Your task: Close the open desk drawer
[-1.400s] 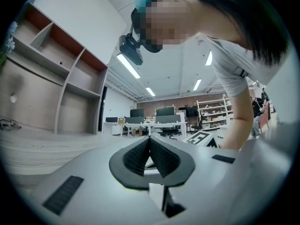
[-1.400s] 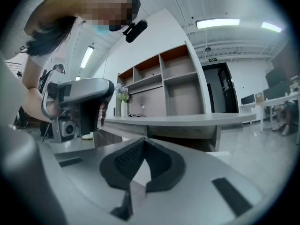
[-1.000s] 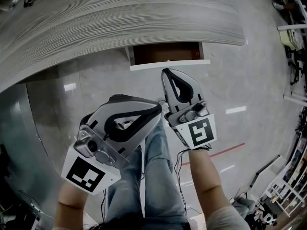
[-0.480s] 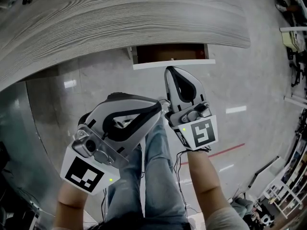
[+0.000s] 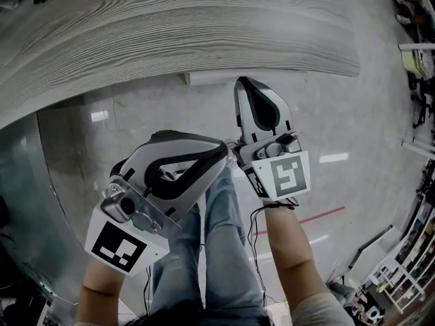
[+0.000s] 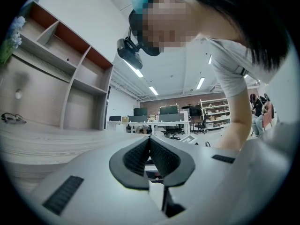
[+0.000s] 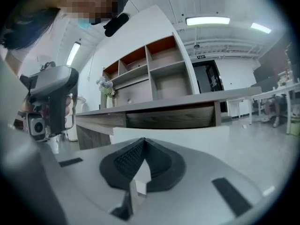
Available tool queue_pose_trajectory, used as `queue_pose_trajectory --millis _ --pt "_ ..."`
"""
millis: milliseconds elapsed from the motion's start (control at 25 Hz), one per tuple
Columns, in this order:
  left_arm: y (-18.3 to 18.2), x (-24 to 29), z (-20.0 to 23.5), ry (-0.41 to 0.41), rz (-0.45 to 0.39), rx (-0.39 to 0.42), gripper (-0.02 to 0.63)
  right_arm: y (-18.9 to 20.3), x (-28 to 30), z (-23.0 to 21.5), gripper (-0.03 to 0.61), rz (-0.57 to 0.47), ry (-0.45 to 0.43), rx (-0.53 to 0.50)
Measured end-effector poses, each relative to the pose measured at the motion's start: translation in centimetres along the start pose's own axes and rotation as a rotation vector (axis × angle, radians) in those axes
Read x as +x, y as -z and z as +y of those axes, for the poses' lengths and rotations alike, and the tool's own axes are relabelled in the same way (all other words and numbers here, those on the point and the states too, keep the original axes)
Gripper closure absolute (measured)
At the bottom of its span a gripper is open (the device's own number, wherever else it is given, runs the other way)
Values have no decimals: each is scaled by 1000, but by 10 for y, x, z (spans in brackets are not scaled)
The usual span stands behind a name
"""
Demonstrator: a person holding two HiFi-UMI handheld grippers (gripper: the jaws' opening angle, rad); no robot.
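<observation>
While both pairs of tongs are held below the desk (image 5: 170, 32), neither grips anything. Right gripper (image 5: 239, 81) (image 7: 143, 142): jaws pressed together, nothing between them, tip pointing at the desk's near edge. The tip meets the drawer front (image 5: 211, 78) (image 7: 197, 134) in the head view; real contact cannot be confirmed. Left gripper (image 5: 223, 151) (image 6: 150, 138): jaws also together and empty, held well back from the desk edge, lying tilted over the person's legs (image 5: 224, 250).

Drawer: tucked in under the desk top, showing only as a thin white strip along the desk's near edge in the head view. From the right gripper view, the white front fills the space just ahead of the jaws, with a brown panel (image 7: 173, 117) above it, directly beneath the desk top.

On the far side of the desk stands an open shelf unit (image 7: 154, 69). A pair of glasses (image 6: 11, 117) lies on the desk surface.
</observation>
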State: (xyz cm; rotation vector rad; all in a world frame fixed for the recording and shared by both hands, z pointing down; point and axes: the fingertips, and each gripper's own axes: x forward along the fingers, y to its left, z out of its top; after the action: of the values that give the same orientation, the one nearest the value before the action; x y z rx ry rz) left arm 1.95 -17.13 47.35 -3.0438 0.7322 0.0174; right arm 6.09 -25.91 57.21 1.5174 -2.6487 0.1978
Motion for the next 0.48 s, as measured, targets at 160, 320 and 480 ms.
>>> queue_pose_trajectory --millis 160,320,480 --pt "-1 -3 4 -11 1 0 603 -4 8 -6 571 -10 19 9" --pt "3 -9 12 -19 1 -1 603 -2 20 -5 571 -11 24 9" --pt "3 -12 12 -23 1 2 603 -1 23 -6 571 -7 27 7"
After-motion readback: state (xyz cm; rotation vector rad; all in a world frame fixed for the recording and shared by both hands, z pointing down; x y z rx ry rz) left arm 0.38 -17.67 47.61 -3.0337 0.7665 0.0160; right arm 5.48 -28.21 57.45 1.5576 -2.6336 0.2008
